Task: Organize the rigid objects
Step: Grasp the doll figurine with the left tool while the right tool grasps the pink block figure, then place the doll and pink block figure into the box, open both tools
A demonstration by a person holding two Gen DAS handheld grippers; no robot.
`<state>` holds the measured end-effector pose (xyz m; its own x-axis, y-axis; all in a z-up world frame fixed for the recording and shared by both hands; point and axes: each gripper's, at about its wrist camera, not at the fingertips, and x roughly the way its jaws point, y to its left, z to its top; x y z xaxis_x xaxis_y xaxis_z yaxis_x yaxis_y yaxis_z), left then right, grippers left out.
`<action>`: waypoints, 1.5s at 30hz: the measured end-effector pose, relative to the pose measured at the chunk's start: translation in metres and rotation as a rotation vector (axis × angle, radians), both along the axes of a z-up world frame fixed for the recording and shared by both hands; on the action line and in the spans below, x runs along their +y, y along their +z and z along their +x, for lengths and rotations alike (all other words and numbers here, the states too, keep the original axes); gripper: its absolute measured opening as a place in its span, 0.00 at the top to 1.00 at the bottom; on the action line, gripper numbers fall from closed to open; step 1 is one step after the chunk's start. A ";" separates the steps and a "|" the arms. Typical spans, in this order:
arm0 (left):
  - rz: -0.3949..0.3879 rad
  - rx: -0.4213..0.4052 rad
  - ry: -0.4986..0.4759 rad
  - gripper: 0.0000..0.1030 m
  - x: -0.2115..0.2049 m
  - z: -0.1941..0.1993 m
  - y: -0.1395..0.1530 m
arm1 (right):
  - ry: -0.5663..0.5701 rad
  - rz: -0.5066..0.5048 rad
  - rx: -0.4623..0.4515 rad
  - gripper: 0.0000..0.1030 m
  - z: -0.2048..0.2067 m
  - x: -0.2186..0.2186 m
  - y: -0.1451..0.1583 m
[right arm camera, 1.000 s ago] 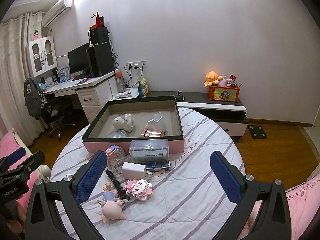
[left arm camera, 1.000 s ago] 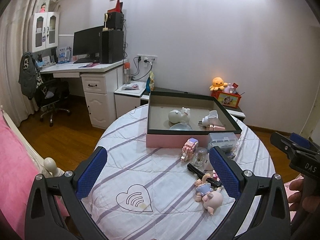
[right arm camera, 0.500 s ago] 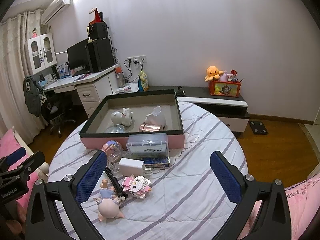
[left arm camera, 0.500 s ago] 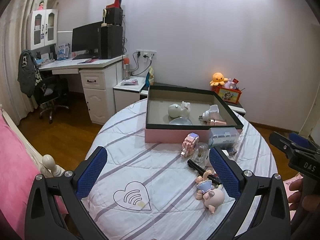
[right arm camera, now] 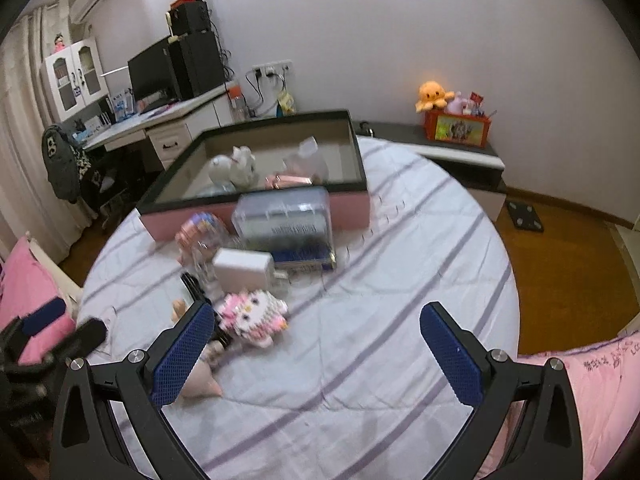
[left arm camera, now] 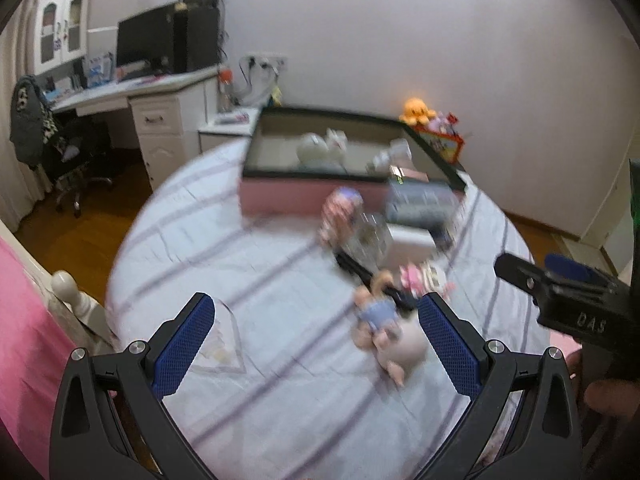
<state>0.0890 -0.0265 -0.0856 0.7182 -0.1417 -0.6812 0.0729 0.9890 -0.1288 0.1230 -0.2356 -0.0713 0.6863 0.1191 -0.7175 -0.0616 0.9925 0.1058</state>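
A pink box with a dark rim (right arm camera: pixel 352 152) (left arm camera: pixel 288 196) sits at the far side of the round table and holds a white figurine (right arm camera: pixel 236 166) and other small items. In front of it lie a clear plastic case (right arm camera: pixel 284 220), a white charger (right arm camera: pixel 242 266), a pink block cat (right arm camera: pixel 254 318), a block figure (left arm camera: pixel 340 210), a black stick (left arm camera: pixel 360 274) and a pig toy (left arm camera: pixel 390 338). My left gripper (left arm camera: pixel 320 350) is open, low over the cloth, its right finger beside the pig toy. My right gripper (right arm camera: pixel 320 354) is open just right of the block cat.
A striped cloth covers the round table (right arm camera: pixel 400 280). Pink bedding (left arm camera: pixel 24 320) lies at the left and more (right arm camera: pixel 592 392) at the right. A desk with a monitor (right arm camera: pixel 160 68), a chair (left arm camera: pixel 48 136) and a low cabinet with toys (right arm camera: pixel 456 128) line the wall.
Both grippers have moved forward and down toward the loose toys, which now look larger and nearer. The left wrist view is blurred by the motion. Both stay open.
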 end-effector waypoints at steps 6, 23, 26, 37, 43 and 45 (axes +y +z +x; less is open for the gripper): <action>-0.002 0.068 -0.026 0.00 -0.026 0.005 -0.024 | -0.002 0.016 0.030 0.00 0.003 -0.013 -0.011; 0.041 0.130 -0.020 0.23 -0.036 0.040 -0.063 | 0.098 0.053 0.108 0.00 0.030 0.000 -0.043; 0.058 0.127 -0.026 0.40 -0.030 0.044 -0.062 | 0.139 0.053 0.119 0.00 0.035 0.011 -0.049; 0.072 0.113 -0.053 0.52 -0.021 0.049 -0.059 | 0.282 0.030 0.127 0.42 0.044 0.042 -0.059; 0.063 0.111 -0.063 0.52 -0.018 0.048 -0.058 | 0.324 0.045 0.137 0.60 0.035 0.049 -0.057; 0.060 0.112 -0.063 0.53 -0.016 0.048 -0.057 | 0.316 0.065 0.133 0.60 0.032 0.044 -0.054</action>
<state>0.1368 -0.0428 -0.1431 0.6285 -0.1411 -0.7649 0.1237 0.9890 -0.0808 0.1548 -0.1920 -0.1257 0.5093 0.3590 -0.7821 -0.3459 0.9176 0.1960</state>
